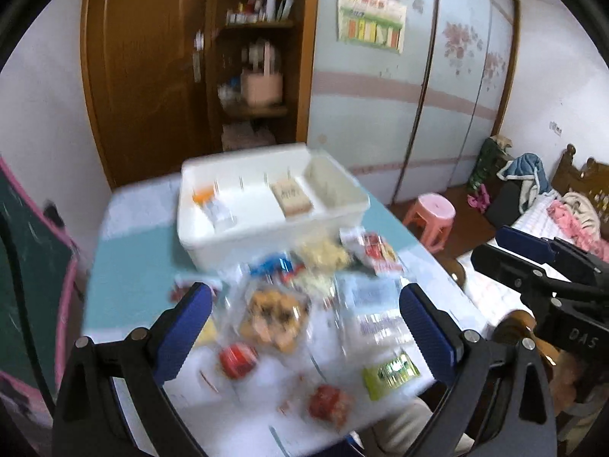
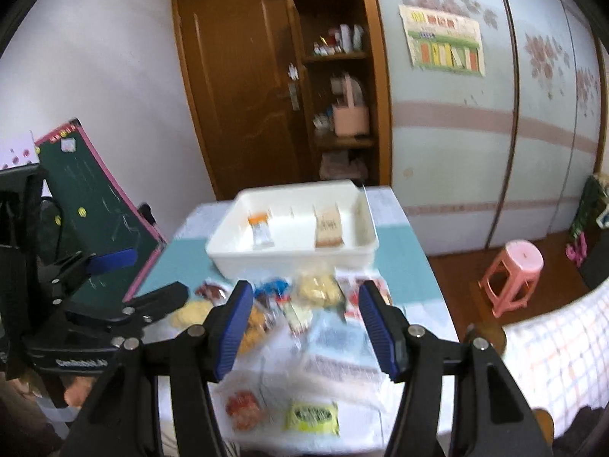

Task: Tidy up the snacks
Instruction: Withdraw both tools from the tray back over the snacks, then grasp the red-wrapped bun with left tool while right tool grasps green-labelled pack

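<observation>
both views are motion-blurred; fine detail on the wrappers cannot be read.

left gripper: jaws are spread wide, nothing is held between them. right gripper: jaws are parted about halfway, nothing is clamped, loose packets are only seen through the gap.

the snacks are scattered on the table in front of both grippers. the white bin is placed at the far end, at 12 o'clock from both. two items are already laid inside it: an orange-topped packet toward 11 o'clock and a tan packet toward 1 o'clock, in separate slots as far as can be told.

key relation: the pile is centred between the fingers in both views, so neither hand is clearly favoured for the middle items. the golden snack bag is framed dead centre at 12 o'clock in the left wrist view, near the fingertips; in the right wrist view it is pushed to 10 o'clock behind the left finger. the left hand is judged nearer to it. its long axis cannot be told through the blur.

the green packet is seen at 6 o'clock, low between the right fingers, long axis running 9 to 3; the right hand is judged better placed for that one.
</observation>
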